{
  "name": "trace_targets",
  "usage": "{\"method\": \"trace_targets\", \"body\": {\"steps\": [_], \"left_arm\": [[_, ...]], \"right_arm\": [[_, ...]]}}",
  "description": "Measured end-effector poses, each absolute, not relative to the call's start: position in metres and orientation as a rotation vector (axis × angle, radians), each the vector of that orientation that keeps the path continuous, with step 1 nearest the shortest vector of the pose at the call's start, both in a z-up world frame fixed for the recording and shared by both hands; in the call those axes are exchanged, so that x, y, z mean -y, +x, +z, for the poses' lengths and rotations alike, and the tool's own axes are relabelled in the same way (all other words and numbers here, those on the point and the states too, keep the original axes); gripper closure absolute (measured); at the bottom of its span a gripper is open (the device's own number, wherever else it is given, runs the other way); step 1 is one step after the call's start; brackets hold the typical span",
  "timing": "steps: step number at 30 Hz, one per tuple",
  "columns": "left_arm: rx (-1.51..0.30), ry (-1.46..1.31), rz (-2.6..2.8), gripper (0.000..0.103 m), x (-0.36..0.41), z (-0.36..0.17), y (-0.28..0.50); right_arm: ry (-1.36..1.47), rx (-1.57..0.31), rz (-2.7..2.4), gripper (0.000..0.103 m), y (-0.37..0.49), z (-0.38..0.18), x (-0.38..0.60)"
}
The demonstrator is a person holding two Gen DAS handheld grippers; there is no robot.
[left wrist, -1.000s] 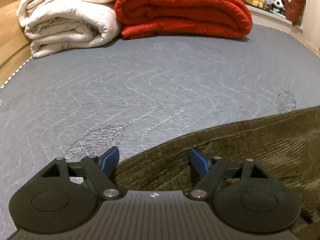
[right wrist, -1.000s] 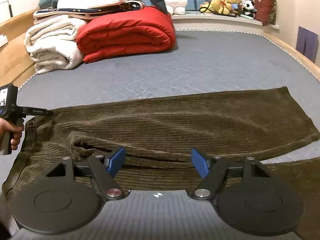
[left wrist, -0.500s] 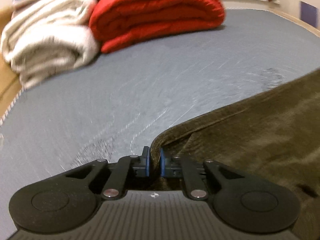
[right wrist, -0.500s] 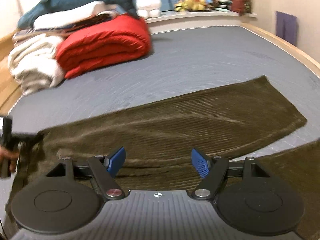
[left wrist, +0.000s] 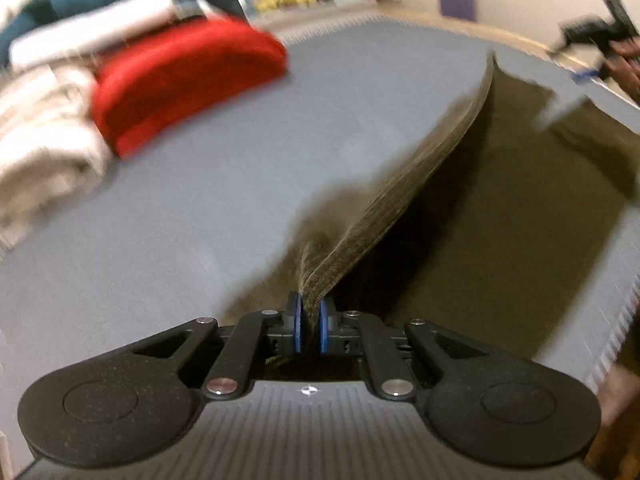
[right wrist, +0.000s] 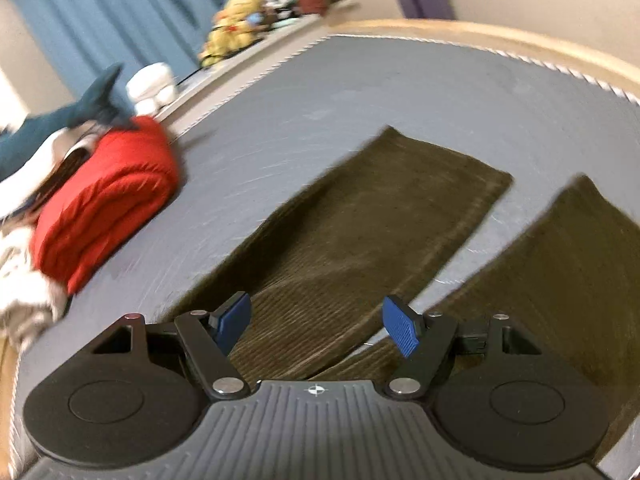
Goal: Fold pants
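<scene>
The pants [left wrist: 472, 216], dark olive corduroy, lie spread on the grey bed [left wrist: 208, 184], filling the lower right of the left wrist view. The left gripper [left wrist: 308, 322] has its fingers [left wrist: 297, 322] pinched tight on an edge of the cloth, which rises from them in a taut ridge toward the upper right of the frame. The right gripper [right wrist: 318, 322] hangs over the two legs with its fingers [right wrist: 400, 330] wide and nothing between them. In its view the legs run from the bottom centre toward the right, a strip of bed showing between them.

The step in hand looks like carrying one leg over onto the other. To do it well, the open gripper probably should catch the same leg further along its edge, so both ends travel together. Keep the cloth taut and line up the edges before letting go. The folded red blanket [right wrist: 108, 200] at the left is well apart.
</scene>
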State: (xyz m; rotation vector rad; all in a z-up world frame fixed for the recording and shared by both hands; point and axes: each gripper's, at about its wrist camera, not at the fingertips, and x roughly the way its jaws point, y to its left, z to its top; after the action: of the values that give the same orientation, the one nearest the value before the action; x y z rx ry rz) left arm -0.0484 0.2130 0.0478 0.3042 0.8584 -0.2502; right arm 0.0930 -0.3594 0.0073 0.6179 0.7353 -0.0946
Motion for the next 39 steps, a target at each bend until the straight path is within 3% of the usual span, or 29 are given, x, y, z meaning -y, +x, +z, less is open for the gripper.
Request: {"method": "trace_targets", "body": {"steps": [2, 4, 6, 11, 16, 17, 20, 25, 39], "left_arm": [[-0.941, 0.318, -0.269, 0.085, -0.211, 0.025, -0.056], [-0.841, 0.351, -0.288, 0.080, -0.204, 0.038, -0.063], [-0.746, 0.188, -0.319, 0.068, -0.213, 0.063, -0.060], [-0.687, 0.128, -0.297, 0.067, -0.189, 0.091, -0.028], [-0.767, 0.168, -0.282, 0.067, -0.143, 0.063, 0.015], [-0.796, 0.171, -0.265, 0.067, -0.139, 0.053, 0.022], [-0.900, 0.203, -0.233, 0.067, -0.124, 0.024, 0.032], [-0.947, 0.229, -0.306, 0.058, -0.104, 0.004, 0.042], [-0.996, 0.267, -0.379, 0.058, -0.090, -0.015, 0.041]], "right_arm": [[0.643, -0.742, -0.109, 0.028, 0.093, 0.003, 0.363], [0.648, -0.750, -0.118, 0.028, 0.096, 0.000, 0.364], [0.656, -0.756, -0.133, 0.028, 0.099, -0.004, 0.365], [0.677, -0.748, -0.152, 0.030, 0.105, -0.006, 0.364], [0.716, -0.712, -0.146, 0.066, 0.111, -0.007, 0.371], [0.725, -0.703, -0.144, 0.067, 0.112, -0.008, 0.374], [0.757, -0.674, -0.154, 0.067, 0.112, -0.008, 0.387], [0.767, -0.643, -0.138, 0.064, 0.124, -0.017, 0.409], [0.846, -0.799, -0.139, 0.061, 0.196, -0.107, 0.415]]}}
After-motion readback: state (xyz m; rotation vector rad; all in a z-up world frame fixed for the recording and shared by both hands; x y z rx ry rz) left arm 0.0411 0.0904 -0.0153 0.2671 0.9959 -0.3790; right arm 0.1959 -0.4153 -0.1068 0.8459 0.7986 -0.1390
